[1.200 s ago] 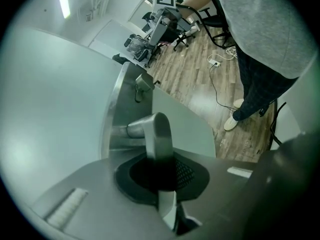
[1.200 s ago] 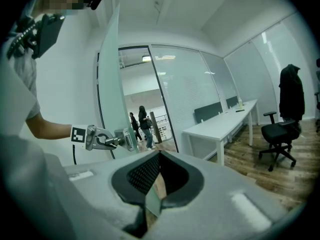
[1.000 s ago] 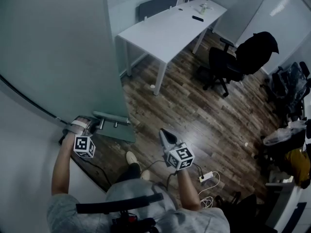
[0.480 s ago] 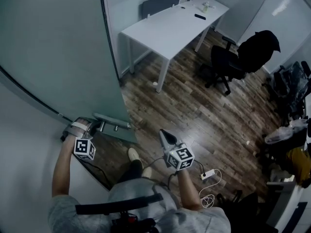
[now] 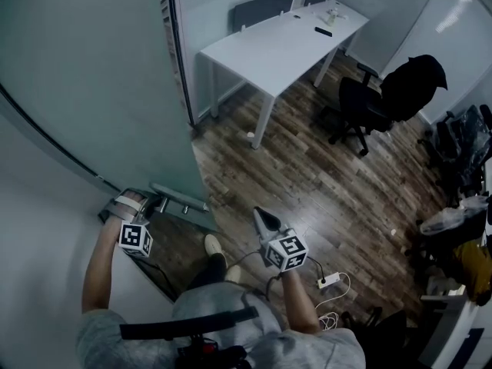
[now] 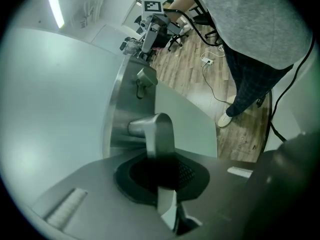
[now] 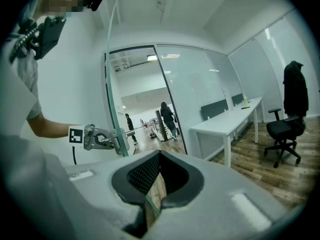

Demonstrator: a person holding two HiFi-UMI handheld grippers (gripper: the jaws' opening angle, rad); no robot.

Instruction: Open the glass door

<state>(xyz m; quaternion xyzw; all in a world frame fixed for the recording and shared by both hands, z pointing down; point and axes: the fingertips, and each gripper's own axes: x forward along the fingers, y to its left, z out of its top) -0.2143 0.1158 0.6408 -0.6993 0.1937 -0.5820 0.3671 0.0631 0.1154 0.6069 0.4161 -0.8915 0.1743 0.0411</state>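
Nearest, on the right, the right gripper (image 5: 260, 215) hangs idle over the wooden floor (image 5: 323, 183), its jaws pressed together on nothing. To the left and slightly farther, the left gripper (image 5: 146, 204) is clenched on the door handle (image 6: 156, 129), with the metal bar running between its jaws. The glass door (image 5: 100, 83) rises at the left. In the right gripper view its edge appears to stand clear of the frame, and a corridor shows through the gap. I judge the door partly open: the grasp is made, and swinging it wider remains. Farthest stand a white desk (image 5: 269, 48) and a black chair (image 5: 369, 106).
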